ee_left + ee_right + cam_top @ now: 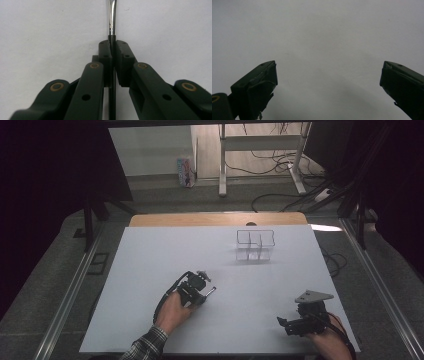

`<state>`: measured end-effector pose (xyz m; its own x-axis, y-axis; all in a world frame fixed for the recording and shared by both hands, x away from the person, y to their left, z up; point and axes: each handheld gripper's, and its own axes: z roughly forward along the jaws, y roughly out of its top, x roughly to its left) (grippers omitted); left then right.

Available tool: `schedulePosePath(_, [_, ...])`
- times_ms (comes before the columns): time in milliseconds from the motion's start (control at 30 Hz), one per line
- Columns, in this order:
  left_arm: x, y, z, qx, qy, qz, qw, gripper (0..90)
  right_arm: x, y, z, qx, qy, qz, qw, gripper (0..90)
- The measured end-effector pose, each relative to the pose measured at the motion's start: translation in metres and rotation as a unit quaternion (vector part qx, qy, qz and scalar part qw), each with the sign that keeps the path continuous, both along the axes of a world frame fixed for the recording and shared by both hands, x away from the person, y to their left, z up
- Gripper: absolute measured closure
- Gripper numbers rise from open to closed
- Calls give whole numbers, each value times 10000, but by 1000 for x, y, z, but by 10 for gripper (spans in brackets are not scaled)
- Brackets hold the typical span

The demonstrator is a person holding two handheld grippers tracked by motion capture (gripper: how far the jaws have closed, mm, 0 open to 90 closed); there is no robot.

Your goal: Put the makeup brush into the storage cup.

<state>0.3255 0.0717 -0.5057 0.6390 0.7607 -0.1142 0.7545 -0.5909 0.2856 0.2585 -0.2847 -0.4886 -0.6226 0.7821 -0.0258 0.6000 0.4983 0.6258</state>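
A thin utensil with a black handle and a shiny metal shaft lies along the white table top, and my left gripper is shut on the handle just below where the metal begins. Seen from the high view, the left gripper sits left of centre with the utensil's metal end poking out to its right. My right gripper stands open over bare white surface, nothing between its jaws. From above, the right gripper rests near the front right corner, jaws pointing left.
A clear compartmented holder with a dark rim stands at the back, right of centre, on the white board. Beyond the table are desk legs, floor cables and a small carton.
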Motion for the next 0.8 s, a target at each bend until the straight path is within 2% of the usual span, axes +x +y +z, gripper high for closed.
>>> schedulePosePath(67, [0, 0, 0, -7, 3, -18, 10000, 841, 0, 0, 0, 7, 3, -1, 10000, 11])
schedulePosePath(333, [-4, 6, 8, -430, -129, -138, 9989, 841, 0, -1, 1, 56, -5, -32, 10000, 7])
schedulePosePath(567, [-9, 11, 16, -654, -268, -214, 9973, 841, 0, -1, 1, 94, -29, -35, 9999, 7])
schedulePosePath(600, [-11, 13, 19, -717, -358, -213, 9966, 841, 0, -1, 2, 108, -49, -35, 9999, 7])
schedulePosePath(700, [-14, 16, 21, -837, -443, -174, 9954, 841, 0, -1, 3, 128, -66, -25, 9999, 7])
schedulePosePath(733, [-16, 19, 24, -965, -518, -212, 9938, 841, 0, -1, 3, 141, -81, -19, 9999, 7])
schedulePosePath(800, [-19, 22, 26, -1056, -603, -239, 9923, 840, 0, -1, 3, 159, -87, -13, 9998, 7])
